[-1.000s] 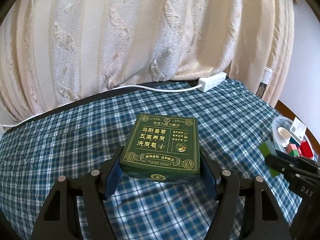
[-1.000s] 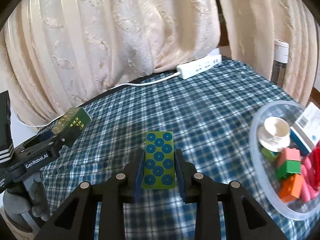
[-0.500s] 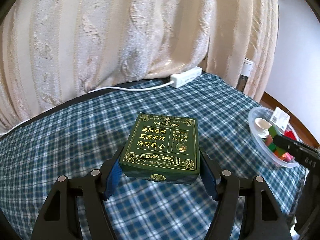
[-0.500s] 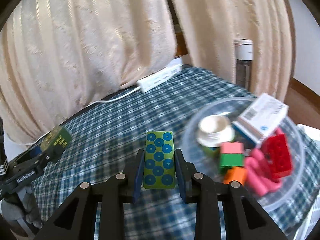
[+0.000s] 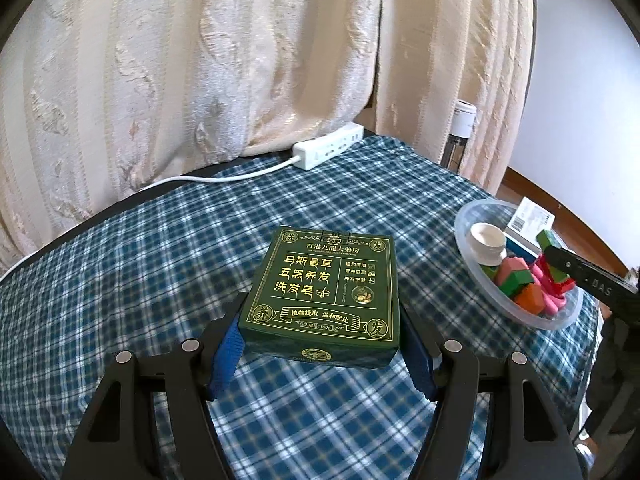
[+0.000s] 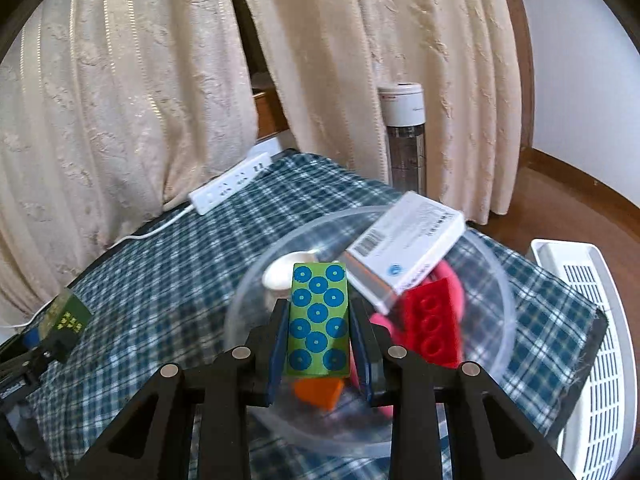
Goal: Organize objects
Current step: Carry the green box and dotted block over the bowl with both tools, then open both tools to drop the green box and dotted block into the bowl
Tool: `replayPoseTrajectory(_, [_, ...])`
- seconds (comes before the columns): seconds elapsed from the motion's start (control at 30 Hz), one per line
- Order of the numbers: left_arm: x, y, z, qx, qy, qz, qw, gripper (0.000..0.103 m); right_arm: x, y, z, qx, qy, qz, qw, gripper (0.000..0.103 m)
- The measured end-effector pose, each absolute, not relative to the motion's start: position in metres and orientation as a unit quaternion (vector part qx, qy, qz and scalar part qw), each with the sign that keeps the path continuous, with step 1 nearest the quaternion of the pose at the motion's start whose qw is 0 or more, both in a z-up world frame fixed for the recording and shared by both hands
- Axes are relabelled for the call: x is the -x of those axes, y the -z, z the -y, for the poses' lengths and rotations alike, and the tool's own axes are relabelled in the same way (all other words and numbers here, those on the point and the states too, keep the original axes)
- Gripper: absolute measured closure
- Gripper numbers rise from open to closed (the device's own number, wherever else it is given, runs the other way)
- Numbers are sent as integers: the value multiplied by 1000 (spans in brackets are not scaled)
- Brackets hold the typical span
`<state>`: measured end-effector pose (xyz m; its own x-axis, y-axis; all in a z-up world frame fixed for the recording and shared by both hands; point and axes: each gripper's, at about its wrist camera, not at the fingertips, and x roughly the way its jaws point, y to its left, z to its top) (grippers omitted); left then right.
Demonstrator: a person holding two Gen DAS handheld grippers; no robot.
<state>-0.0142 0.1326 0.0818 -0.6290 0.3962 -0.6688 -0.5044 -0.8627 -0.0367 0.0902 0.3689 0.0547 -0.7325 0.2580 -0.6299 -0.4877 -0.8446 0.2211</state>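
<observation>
My left gripper (image 5: 320, 344) is shut on a dark green box with gold print (image 5: 326, 292), held above the blue plaid tablecloth (image 5: 120, 280). The same box (image 6: 68, 312) shows small at the left of the right wrist view. My right gripper (image 6: 318, 344) is shut on a green block with blue dots (image 6: 318, 320), which hangs over a clear plastic bowl (image 6: 248, 312). That bowl (image 5: 464, 248) holds a white cup (image 5: 486, 238), a white carton (image 6: 404, 248), a red brick (image 6: 432, 328), an orange block (image 6: 320, 392) and pink pieces. The right gripper's arm (image 5: 588, 276) reaches over the bowl.
A white power strip (image 5: 328, 148) with its cable lies at the table's far edge under cream curtains (image 5: 200, 60). A tall white-capped bottle (image 6: 404, 136) stands behind the table. A white slatted appliance (image 6: 592, 340) sits on the floor to the right.
My right gripper has carried the dotted block rightwards from over bare cloth to above the bowl. The left gripper with the green box has also shifted right, bringing the bowl further into view.
</observation>
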Motion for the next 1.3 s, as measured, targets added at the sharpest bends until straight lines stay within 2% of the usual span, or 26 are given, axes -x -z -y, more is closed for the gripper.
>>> replayPoseTrajectory(0.23, [8, -82, -156, 352, -894, -87, 261, 33, -95, -49, -379, 301, -911, -190, 206, 70])
replayPoseTrajectory(0.3, [6, -82, -165, 352, -892, -91, 266, 33, -100, -51, -382, 295, -914, -191, 203, 60])
replayPoseTrajectory(0.37, [3, -83, -173, 352, -891, -94, 271, 33, -105, -53, -386, 290, -915, -194, 201, 58])
replayPoseTrajectory(1.3, [-17, -63, -299, 373, -843, -130, 366, 33, -158, -55, -424, 260, -921, -203, 206, 58])
